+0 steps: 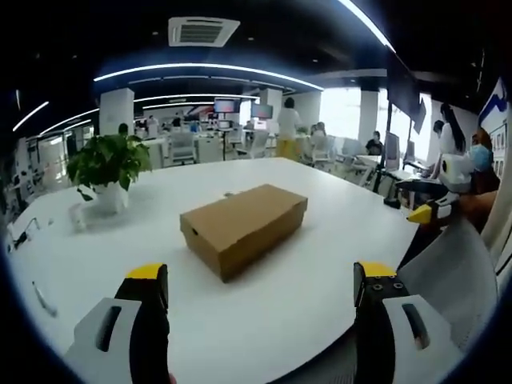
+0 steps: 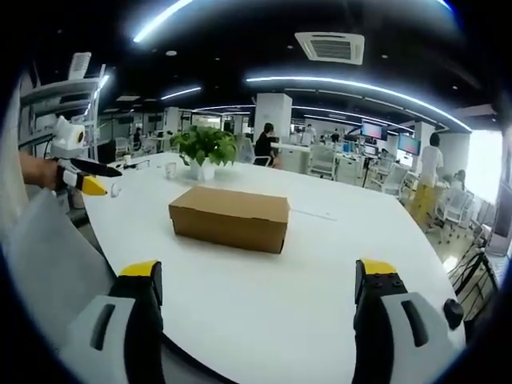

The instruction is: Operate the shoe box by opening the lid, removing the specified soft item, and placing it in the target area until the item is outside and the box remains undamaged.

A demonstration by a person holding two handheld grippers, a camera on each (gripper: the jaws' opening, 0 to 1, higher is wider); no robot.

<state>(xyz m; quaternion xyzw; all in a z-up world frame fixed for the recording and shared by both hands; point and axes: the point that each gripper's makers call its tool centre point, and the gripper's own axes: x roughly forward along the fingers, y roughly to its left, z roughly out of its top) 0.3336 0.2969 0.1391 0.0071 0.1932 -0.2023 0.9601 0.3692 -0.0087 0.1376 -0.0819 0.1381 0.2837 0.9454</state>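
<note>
Open-plan office space stretches behind a wide white bench (image 1: 320, 240), with ceiling light strips, desks and people far off. On that bench, near its middle, sits the shoe box (image 1: 243, 226), plain brown cardboard, lid shut and flat, nothing touching it. From the right gripper view the same shoe box (image 2: 230, 216) lies side-on, well apart from both grippers.

Beyond the box, toward the far edge, stands a potted plant (image 1: 107, 168) in a white pot; the right gripper view also shows a small glass (image 2: 170, 170) beside it.

The left gripper (image 1: 260, 292) hovers short of the box over the near edge of the bench, jaws spread wide and holding nothing. The right gripper (image 2: 260, 292) is likewise wide open and empty; it also shows at the side of the left gripper view as a yellow-tipped shape (image 1: 428, 212).

By my reading the task has not begun: the lid is on, and the soft item inside cannot be seen. The next move calls for bringing one gripper to the lid's front lip to lift it gently, while the other steadies the base so the cardboard does not crease or slide.
</note>
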